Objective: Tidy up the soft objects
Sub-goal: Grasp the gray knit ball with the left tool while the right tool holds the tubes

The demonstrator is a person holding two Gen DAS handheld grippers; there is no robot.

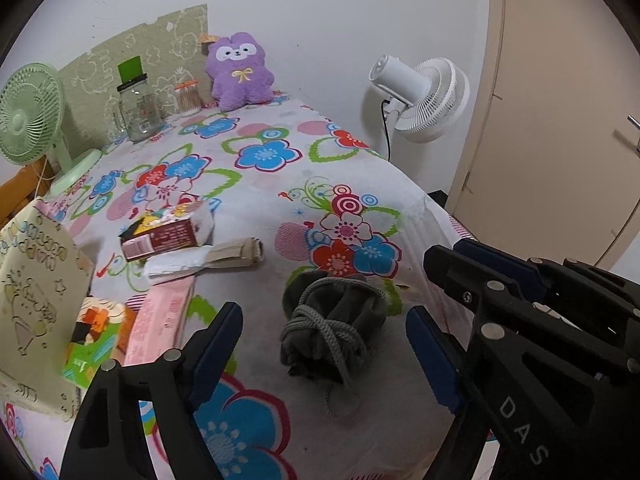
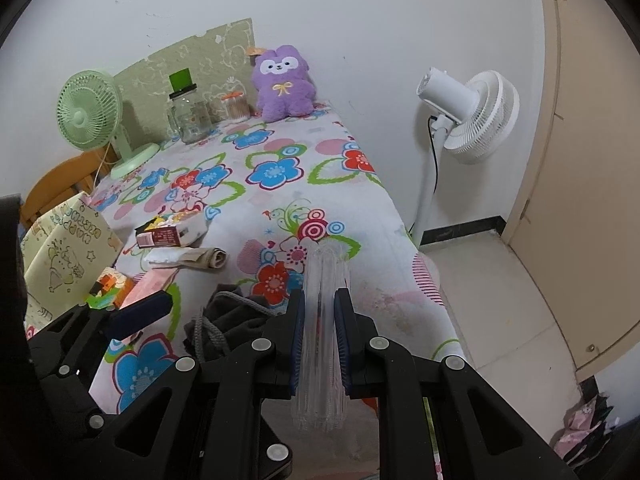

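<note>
Little of the sorting looks done. The soft things lie scattered on the counter (image 1: 280,168) with its flowered cloth: a grey drawstring pouch (image 1: 332,328) at lower centre of the left view, a rolled beige cloth (image 1: 236,254) and a white tissue pack (image 1: 176,264) at mid left, and the purple plush (image 1: 240,72) upright against the wall at upper centre. None of these is gathered with another, so most of the work seems left.

The left tongs (image 1: 324,356) are spread wide, one finger on each side of the pouch, apparently not touching it; a grasp looks likely next. The right tongs (image 2: 319,340) are pinching a clear ribbed plastic piece (image 2: 324,280) that stands up between the pads, over the counter's near edge.

What that clear piece is I cannot tell. Its lower end blurs into the floor behind. The boxes (image 1: 160,236) at mid left overlap, so their count is unsure. The cream gift bag (image 1: 36,280) at the left edge is cut off, and its inside is hidden. Whether it is the target container cannot be judged.
</note>
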